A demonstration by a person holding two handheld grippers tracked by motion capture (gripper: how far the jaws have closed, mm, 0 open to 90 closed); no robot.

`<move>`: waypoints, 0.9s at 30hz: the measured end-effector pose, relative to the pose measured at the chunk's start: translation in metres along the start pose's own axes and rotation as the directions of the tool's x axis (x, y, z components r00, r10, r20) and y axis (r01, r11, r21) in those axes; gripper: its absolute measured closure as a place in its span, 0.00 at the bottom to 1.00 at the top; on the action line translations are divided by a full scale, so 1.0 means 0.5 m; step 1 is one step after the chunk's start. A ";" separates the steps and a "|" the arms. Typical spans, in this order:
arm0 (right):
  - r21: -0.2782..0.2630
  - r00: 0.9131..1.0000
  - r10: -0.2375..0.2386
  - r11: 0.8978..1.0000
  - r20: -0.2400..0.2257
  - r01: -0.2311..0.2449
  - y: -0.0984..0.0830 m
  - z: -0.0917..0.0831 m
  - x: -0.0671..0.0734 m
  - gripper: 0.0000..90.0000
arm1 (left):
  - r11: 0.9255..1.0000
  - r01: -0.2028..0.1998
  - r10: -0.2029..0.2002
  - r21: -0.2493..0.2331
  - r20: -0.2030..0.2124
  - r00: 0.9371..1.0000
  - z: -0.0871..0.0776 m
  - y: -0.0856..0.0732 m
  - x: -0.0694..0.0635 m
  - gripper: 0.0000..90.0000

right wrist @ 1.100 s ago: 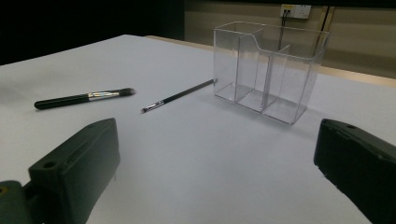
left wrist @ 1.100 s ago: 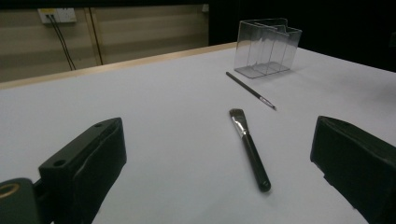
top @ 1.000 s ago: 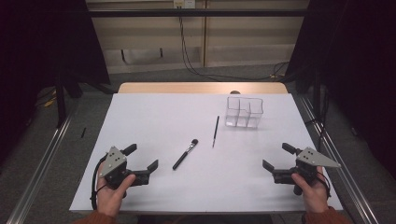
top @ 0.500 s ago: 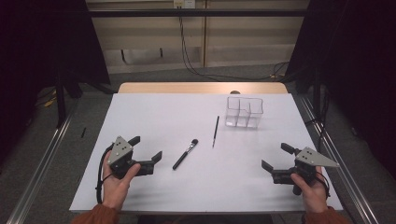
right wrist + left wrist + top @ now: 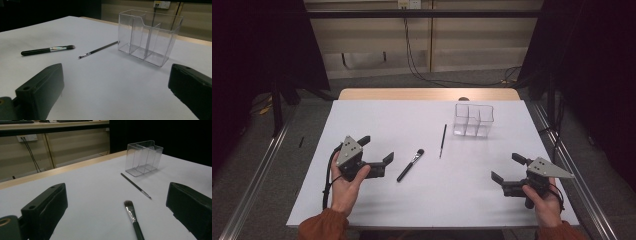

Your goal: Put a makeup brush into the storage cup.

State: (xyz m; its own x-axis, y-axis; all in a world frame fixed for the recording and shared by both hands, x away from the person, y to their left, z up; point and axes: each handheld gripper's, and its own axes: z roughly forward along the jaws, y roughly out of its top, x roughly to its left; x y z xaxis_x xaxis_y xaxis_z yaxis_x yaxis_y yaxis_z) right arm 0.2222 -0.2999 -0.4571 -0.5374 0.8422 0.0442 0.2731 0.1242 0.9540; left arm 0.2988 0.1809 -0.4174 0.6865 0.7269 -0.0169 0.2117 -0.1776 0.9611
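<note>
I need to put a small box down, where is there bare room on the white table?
The far left of the white table, beyond the left gripper, is bare, as is the near middle between both grippers. It is busier around the make-up brush, thin brush and clear organizer.

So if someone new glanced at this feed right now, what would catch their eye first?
Probably the clear three-compartment organizer standing empty at the far right of the white table. Next, the two brushes lying loose mid-table: a thick makeup brush and a thin liner brush just beyond it, nearer the organizer. The left gripper hovers open right beside the thick brush's handle, while the right gripper waits open near the front right edge.
</note>
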 end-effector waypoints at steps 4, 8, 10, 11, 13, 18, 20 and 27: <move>0.004 1.000 0.000 1.000 -0.003 0.000 0.000 0.001 0.000 0.00 | 1.000 -0.001 0.001 -0.010 -0.005 1.000 0.012 0.010 0.007 0.04; 0.001 1.000 0.000 1.000 -0.001 0.000 0.000 0.001 -0.001 0.00 | 1.000 -0.008 0.008 -0.009 0.010 1.000 0.025 0.023 0.005 0.03; 0.002 1.000 0.000 1.000 0.000 0.000 0.000 0.001 -0.001 0.00 | 1.000 -0.010 0.010 -0.009 0.017 1.000 0.028 0.025 0.003 0.03; 0.005 1.000 0.001 1.000 0.000 -0.001 0.000 0.001 -0.001 0.00 | 1.000 -0.021 0.021 -0.004 0.024 0.999 0.043 0.030 -0.002 0.03; 0.007 1.000 -0.001 1.000 0.004 0.001 0.000 0.002 -0.001 0.00 | 1.000 -0.023 0.022 0.002 0.028 0.999 0.048 0.031 -0.003 0.03; 0.006 1.000 0.000 1.000 0.001 0.000 -0.001 0.001 -0.002 0.00 | 1.000 -0.021 0.020 0.020 0.052 0.998 0.080 0.039 -0.013 0.03; 0.008 1.000 0.004 1.000 0.000 -0.004 -0.001 0.001 -0.002 0.00 | 0.999 -0.038 0.037 0.033 0.047 0.998 0.090 0.044 -0.015 0.03; 0.008 1.000 -0.001 1.000 0.000 0.001 -0.001 0.002 -0.001 0.00 | 0.993 -0.051 0.046 0.105 0.057 0.997 0.112 0.052 -0.018 0.04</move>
State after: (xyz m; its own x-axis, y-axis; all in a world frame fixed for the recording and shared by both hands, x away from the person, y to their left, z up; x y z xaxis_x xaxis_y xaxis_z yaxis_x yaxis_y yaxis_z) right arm 0.2230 -0.2999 -0.4576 -0.5380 0.8418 0.0435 0.2790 0.1292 0.9516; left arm 0.3371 0.1324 -0.4076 0.7341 0.6789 0.0112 0.2480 -0.2835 0.9264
